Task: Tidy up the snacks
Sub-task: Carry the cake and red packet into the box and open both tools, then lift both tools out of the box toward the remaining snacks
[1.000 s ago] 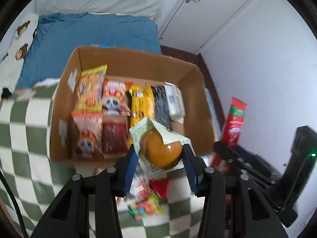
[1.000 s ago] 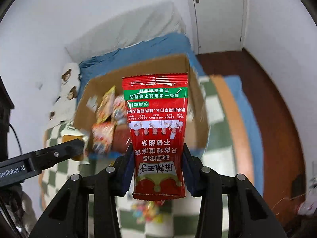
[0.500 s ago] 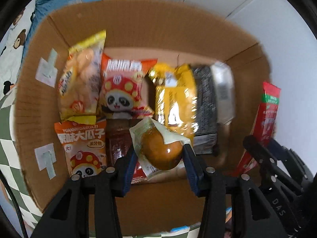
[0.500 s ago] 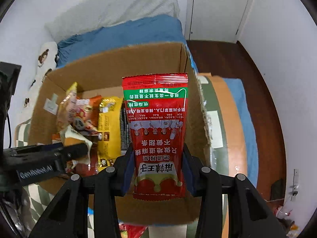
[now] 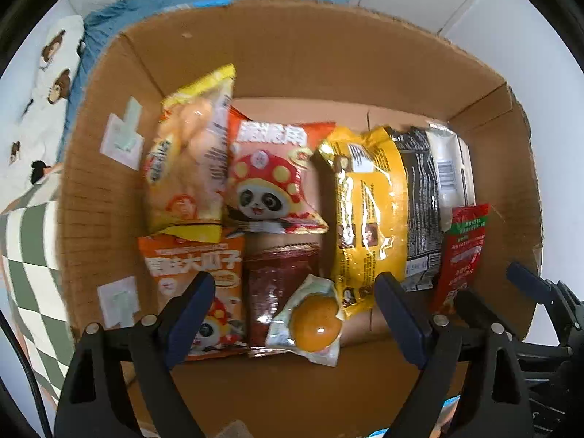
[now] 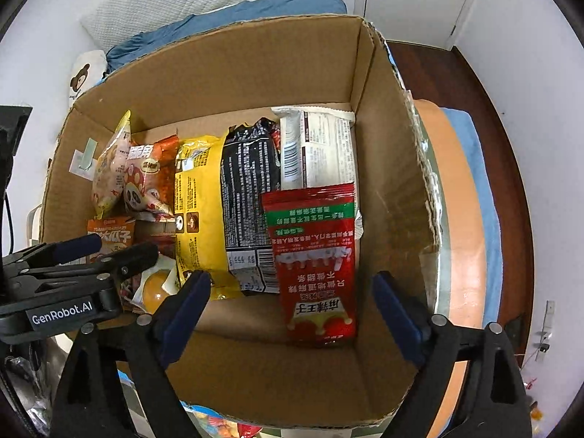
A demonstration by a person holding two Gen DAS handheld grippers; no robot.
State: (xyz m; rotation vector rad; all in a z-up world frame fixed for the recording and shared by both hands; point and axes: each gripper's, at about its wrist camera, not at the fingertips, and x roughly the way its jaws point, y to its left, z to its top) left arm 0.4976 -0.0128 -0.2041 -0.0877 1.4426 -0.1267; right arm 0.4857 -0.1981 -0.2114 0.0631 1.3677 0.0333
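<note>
An open cardboard box (image 5: 292, 54) (image 6: 237, 73) fills both views, seen from above. My left gripper (image 5: 292, 288) hangs over its near edge, jaws opening. A clear packet with a round orange snack (image 5: 315, 323) lies loose below and between the pads, touching neither. My right gripper (image 6: 292, 281) is at the box's right side, jaws also opening. A tall red packet (image 6: 317, 266) (image 5: 463, 252) lies flat beneath it, free of both pads. Each gripper shows in the other's view: the left gripper (image 6: 113, 248) and the right gripper (image 5: 492, 288).
Packed in the box are a yellow pack (image 5: 368, 211), a black pack (image 5: 419, 197), a white pack (image 6: 317, 146), a panda bag (image 5: 270, 179), an orange bag (image 5: 193, 266) and a dark red packet (image 5: 273, 284). A checked cloth (image 5: 25, 255) lies left; blue bedding (image 6: 226, 14) behind.
Both grippers came down over the box and opened. The orange snack packet and the red packet left the pads and now lie inside the box.
</note>
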